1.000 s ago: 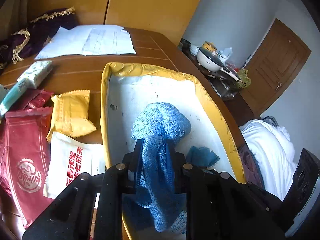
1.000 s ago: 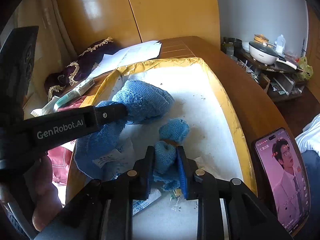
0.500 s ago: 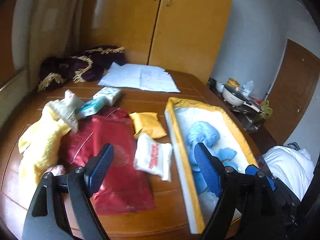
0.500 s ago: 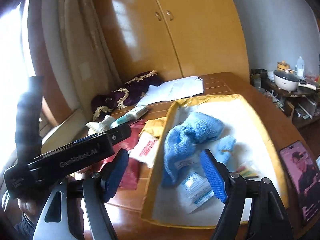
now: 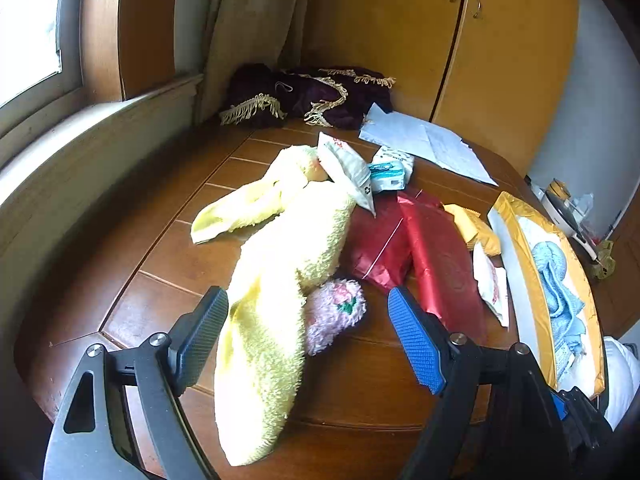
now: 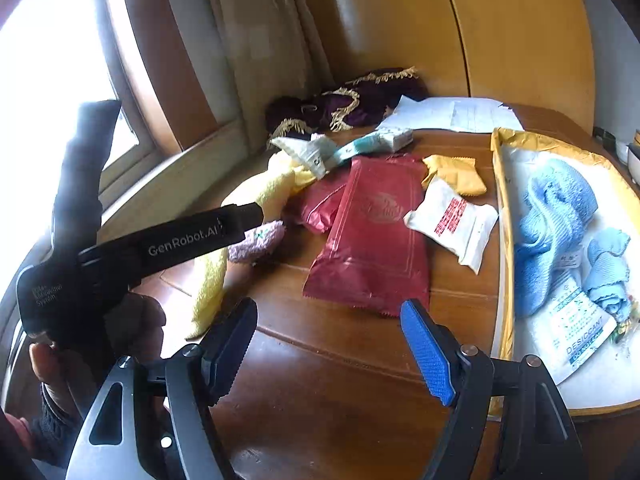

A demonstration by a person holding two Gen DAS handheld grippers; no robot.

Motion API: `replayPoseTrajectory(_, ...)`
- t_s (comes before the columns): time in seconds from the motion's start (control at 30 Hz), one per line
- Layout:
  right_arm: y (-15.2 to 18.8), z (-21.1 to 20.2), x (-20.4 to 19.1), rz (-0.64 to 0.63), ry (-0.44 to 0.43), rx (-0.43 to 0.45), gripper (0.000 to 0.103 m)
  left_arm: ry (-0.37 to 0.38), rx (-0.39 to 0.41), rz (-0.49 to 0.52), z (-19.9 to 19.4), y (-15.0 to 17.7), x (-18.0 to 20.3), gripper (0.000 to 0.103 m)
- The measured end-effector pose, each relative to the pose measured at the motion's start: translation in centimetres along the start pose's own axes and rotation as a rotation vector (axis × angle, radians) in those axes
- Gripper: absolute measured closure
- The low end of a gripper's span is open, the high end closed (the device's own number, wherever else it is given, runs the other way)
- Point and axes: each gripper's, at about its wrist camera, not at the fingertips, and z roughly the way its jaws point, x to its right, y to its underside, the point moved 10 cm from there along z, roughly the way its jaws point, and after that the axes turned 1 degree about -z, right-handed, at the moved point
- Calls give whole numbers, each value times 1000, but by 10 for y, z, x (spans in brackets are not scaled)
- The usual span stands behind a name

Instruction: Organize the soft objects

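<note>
Yellow terry cloth fills the middle of the left wrist view: a yellow towel (image 5: 280,280) lies crumpled on the wooden table (image 5: 192,256), running from the centre down toward the bottom edge. Just right of it, touching its side, sits a small pink towel (image 5: 334,314) with a green and red mark. The left gripper (image 5: 308,336) hovers over both with its jaws spread wide and nothing between them; the yellow towel's lower part shows in the gap.

To the right of the towels lie red foil packets (image 5: 436,264), a yellow snack packet (image 5: 474,226) and a white sachet with red print (image 5: 490,284). A white pouch (image 5: 348,170) rests on the upper end of the yellow towel, with a tissue pack (image 5: 390,168) beside it. At the right edge of the frame stands a yellow-rimmed tray (image 5: 516,224) holding a blue towel (image 5: 558,276).

In the right wrist view the right gripper (image 6: 328,344) is also wide open and empty, low in the frame over bare table. The tray occupies the right side, and in it lie the large blue towel, a smaller blue cloth (image 6: 608,268) and a desiccant packet (image 6: 580,328). A hand (image 6: 100,336) at lower left grips the other tool's black handle. Papers (image 6: 456,114) and a dark purple fringed cloth (image 6: 348,104) lie at the table's far end, below the wooden cupboard doors (image 6: 500,28).
</note>
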Motion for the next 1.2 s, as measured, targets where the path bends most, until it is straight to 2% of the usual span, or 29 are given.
replayPoseTrajectory(0.17, 9, 4, -2, -36, 75, -11, 25, -39, -14, 79, 2, 7, 2, 20)
replayPoseTrajectory(0.27, 10, 5, -11, -70, 68, -5, 25, -19, -64, 133, 4, 13, 9, 20)
replayPoseTrajectory(0.33, 12, 8, -18, -96, 56, -17, 25, -2, -78, 130, 4, 16, 11, 20)
replayPoseTrajectory(0.47, 20, 18, -27, -131, 28, -68, 26, -30, -70, 114, 5, 18, 7, 20)
replayPoseTrajectory(0.63, 31, 26, -23, -121, 32, -130, 25, -32, -94, 101, 11, 22, 6, 20)
replayPoseTrajectory(0.7, 32, 25, -21, -116, 39, -126, 24, -37, -96, 104, 12, 23, 7, 20)
replayPoseTrajectory(0.9, 32, 28, -24, -116, 16, -127, 13, -43, -106, 112, 13, 26, 5, 20)
replayPoseTrajectory(1.07, 33, 30, -26, -127, 15, -148, 5, -38, -57, 101, 3, 21, 4, 20)
replayPoseTrajectory(1.13, 35, 32, -27, -144, 23, -161, 0, 1, -29, 83, -4, 16, 2, 20)
replayPoseTrajectory(1.2, 38, 33, -28, -178, 57, -175, 0, 32, -22, 45, -8, 11, -3, 20)
